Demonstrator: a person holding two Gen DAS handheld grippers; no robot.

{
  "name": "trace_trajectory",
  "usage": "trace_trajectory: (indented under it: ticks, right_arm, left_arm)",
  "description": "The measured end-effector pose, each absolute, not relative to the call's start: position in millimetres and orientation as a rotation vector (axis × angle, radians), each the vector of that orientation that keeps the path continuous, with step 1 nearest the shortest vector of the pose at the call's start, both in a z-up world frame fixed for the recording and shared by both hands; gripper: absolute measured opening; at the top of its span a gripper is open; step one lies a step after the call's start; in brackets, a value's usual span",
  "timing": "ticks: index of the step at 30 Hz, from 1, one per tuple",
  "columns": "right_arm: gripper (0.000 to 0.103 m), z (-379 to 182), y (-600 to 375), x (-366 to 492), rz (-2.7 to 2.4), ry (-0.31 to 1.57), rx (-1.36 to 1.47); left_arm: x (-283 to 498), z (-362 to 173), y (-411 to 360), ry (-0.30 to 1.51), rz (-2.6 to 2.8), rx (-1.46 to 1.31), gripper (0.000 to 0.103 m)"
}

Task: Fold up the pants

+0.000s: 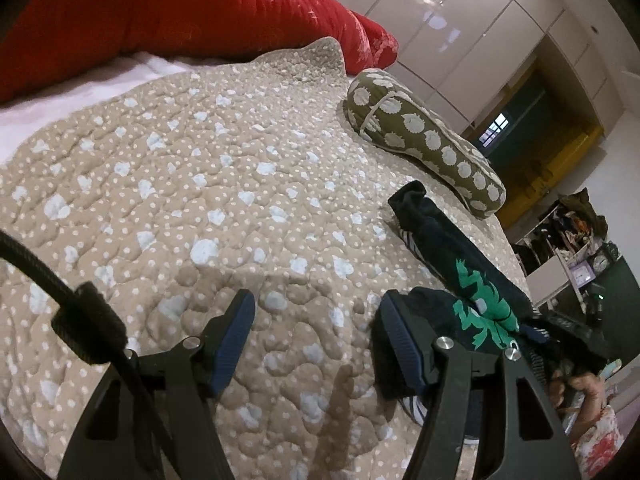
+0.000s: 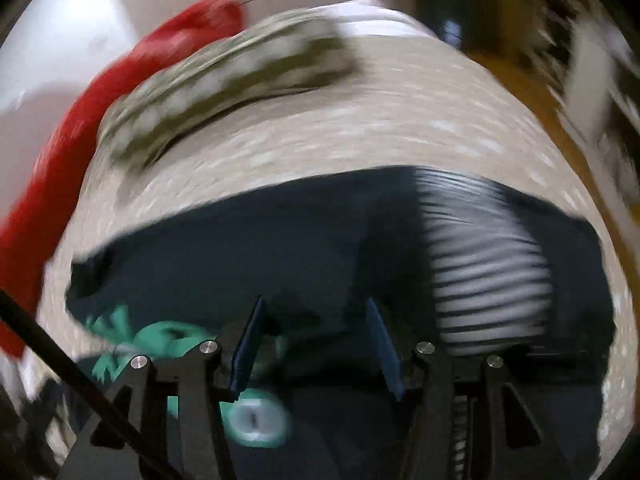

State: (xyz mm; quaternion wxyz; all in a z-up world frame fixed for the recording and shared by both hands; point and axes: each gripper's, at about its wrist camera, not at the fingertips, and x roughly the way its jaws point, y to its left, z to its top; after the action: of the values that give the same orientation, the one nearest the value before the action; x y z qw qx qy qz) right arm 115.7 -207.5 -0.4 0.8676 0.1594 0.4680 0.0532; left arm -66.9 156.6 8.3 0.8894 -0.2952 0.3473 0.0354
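Beige quilted fabric dotted with white covers the bed [image 1: 192,168], filling most of the left wrist view. A red blanket [image 1: 192,4] lies bunched across the upper left of that frame, and pale glossy wardrobe doors [image 1: 460,16] curve over the upper right. An olive pillow [image 1: 424,136] with pale round shapes lies right of centre, near the bed's edge. The dark pants [image 1: 452,256], printed with a green design and showing a striped lining, lie crumpled at the lower right of the left wrist view; in the blurred right wrist view they spread across the lower half of the frame. The left gripper [image 1: 316,344] is spread wide over bare quilt, holding nothing, its right finger just beside the pants. The right gripper [image 2: 316,344] hangs over the pants with its fingers apart, gripping nothing.
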Motion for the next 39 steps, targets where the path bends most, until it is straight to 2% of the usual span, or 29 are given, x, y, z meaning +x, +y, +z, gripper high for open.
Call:
trace_trajectory:
  ticks: [4,7,10,14,22,26,30,33,34,35,36,37,38,39]
  right_arm:
    - [0.055,21.4,-234.0,100.5,0.085,0.936,0.31]
    - [0.058,37.5,-244.4,94.8,0.101,0.912,0.248]
    - [0.064,49.2,-249.0,99.5,0.126,0.894,0.184]
    - [0.073,50.2,-236.9,128.6,0.176,0.912,0.086]
    - [0.076,19.2,-206.2,194.5,0.263,1.031,-0.074]
    - [0.076,-0.8,-197.9,217.4,0.307,1.089,-0.159]
    - [0.089,-15.3,-193.0,229.3,0.369,1.129,-0.186]
    - [0.091,-18.6,-186.7,226.9,0.379,1.12,-0.225]
    - [0.085,-18.5,-184.6,224.7,0.384,1.121,-0.232]
    - [0.067,-16.9,-183.0,221.8,0.39,1.112,-0.23]
    - [0.035,-13.7,-181.6,218.3,0.401,1.097,-0.215]
    - [0.02,-11.4,-181.2,216.7,0.423,1.099,-0.184]
    - [0.01,-10.2,-179.8,214.9,0.434,1.101,-0.16]
    - [0.01,-8.0,-177.5,211.3,0.416,1.084,-0.17]
  left_arm:
    - [-70.1,26.4,151.4,0.739,-0.009,-0.612,0.065]
    - [-66.4,51.6,133.8,0.744,-0.074,-0.483,0.065]
    - [-46.1,76.0,112.1,0.761,-0.141,-0.334,0.069]
    - [10.7,89.6,89.6,0.854,-0.274,-0.281,0.071]
    - [140.9,49.3,63.7,1.062,-0.348,-0.283,0.071]
    - [180.4,32.6,60.8,1.087,-0.353,-0.234,0.071]
    - [200.1,15.3,44.9,1.15,-0.415,-0.1,0.071]
    - [192.7,10.5,26.5,1.142,-0.437,0.042,0.074]
    - [189.7,9.3,20.8,1.136,-0.434,0.085,0.074]
    - [185.8,8.4,16.4,1.132,-0.42,0.119,0.072]
    - [182.0,9.5,13.2,1.12,-0.417,0.134,0.057]
    - [178.5,11.3,10.9,1.112,-0.423,0.137,0.028]
    - [176.1,14.1,8.9,1.107,-0.417,0.142,0.013]
    - [173.0,18.0,8.2,1.106,-0.418,0.135,0.006]
